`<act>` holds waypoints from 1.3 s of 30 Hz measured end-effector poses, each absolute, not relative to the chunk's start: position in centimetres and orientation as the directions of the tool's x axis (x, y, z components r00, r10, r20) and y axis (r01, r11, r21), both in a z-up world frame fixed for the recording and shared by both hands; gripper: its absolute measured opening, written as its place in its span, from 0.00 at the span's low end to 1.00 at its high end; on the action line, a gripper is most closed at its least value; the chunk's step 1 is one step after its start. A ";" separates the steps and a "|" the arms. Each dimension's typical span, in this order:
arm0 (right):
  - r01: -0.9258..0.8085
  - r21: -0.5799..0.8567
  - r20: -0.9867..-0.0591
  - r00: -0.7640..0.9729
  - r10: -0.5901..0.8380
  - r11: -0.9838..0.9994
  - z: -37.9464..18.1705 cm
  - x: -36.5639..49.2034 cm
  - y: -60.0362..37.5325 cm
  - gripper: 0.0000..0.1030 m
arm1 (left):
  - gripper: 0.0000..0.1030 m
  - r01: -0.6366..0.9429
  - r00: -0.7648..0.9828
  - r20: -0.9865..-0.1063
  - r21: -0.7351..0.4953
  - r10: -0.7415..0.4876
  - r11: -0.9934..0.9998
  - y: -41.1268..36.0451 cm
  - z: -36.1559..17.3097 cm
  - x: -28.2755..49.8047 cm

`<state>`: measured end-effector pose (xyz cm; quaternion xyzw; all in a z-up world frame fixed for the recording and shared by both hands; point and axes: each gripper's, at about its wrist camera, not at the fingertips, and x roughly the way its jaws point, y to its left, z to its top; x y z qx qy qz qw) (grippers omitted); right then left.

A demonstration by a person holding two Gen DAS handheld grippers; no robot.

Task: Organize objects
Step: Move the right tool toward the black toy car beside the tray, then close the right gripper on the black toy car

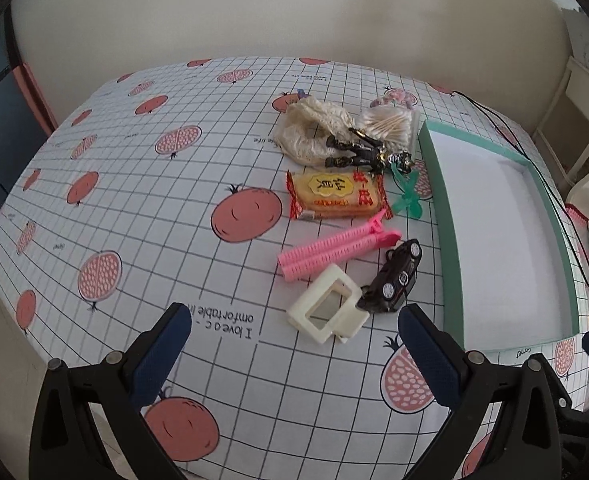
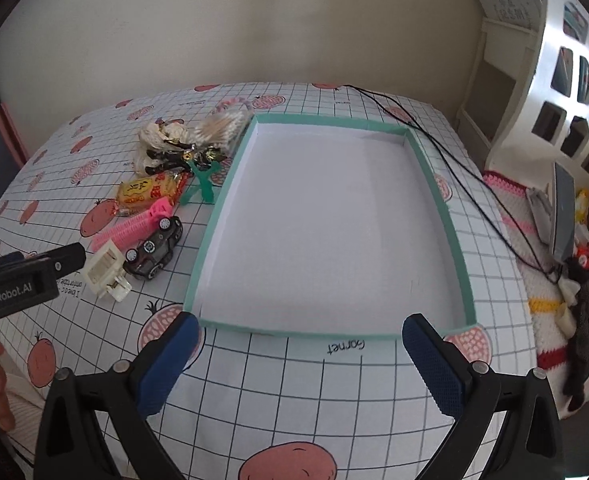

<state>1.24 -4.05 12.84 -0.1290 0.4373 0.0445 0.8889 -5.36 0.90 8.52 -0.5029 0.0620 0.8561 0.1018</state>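
Objects for sorting lie in one cluster on the pomegranate-print cloth (image 1: 134, 184), just left of one teal-rimmed tray (image 2: 438, 200) with a white floor that holds nothing. Going left to right through my left camera, I count eight things: one cream net pouf (image 1: 310, 132) at the far end, one orange snack packet (image 1: 336, 196), one pink hair roller clip (image 1: 334, 250), one cream plastic frame (image 1: 326, 308) nearest me, one black-and-gold figure (image 1: 358, 152) lying against the pouf, one clear pack of cotton swabs (image 1: 390, 126) beside it, one black toy car (image 1: 398, 276) tipped on its side and touching the frame, and one green propeller toy (image 1: 408, 196) just beside the tray wall.

My left gripper (image 1: 294, 344) hovers near the frame with its two blue fingers (image 1: 162, 356) spread wide, grasping nothing. My right gripper (image 2: 300, 356) hangs over the near rim of the tray, its two fingers (image 2: 438, 368) likewise released and bare. One black cable (image 2: 446, 152) runs along the cloth to the right of the tray.
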 end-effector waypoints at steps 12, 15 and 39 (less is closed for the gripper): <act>-0.210 -0.067 -0.867 0.497 0.048 0.975 15.5 6.8 -0.2 1.00 | 1.00 -0.200 -0.278 -0.946 -0.116 0.170 -0.973 0.9 8.4 -11.2; -0.199 -0.060 -0.891 0.453 0.038 0.978 14.2 8.2 1.0 1.00 | 1.00 -0.165 -0.286 -0.948 -0.093 0.138 -0.982 0.5 8.5 -12.5; -0.141 0.018 -0.920 0.386 0.072 0.990 9.9 11.2 7.2 0.95 | 1.00 -0.045 -0.216 -0.955 -0.197 0.202 -0.979 -3.4 5.2 -14.6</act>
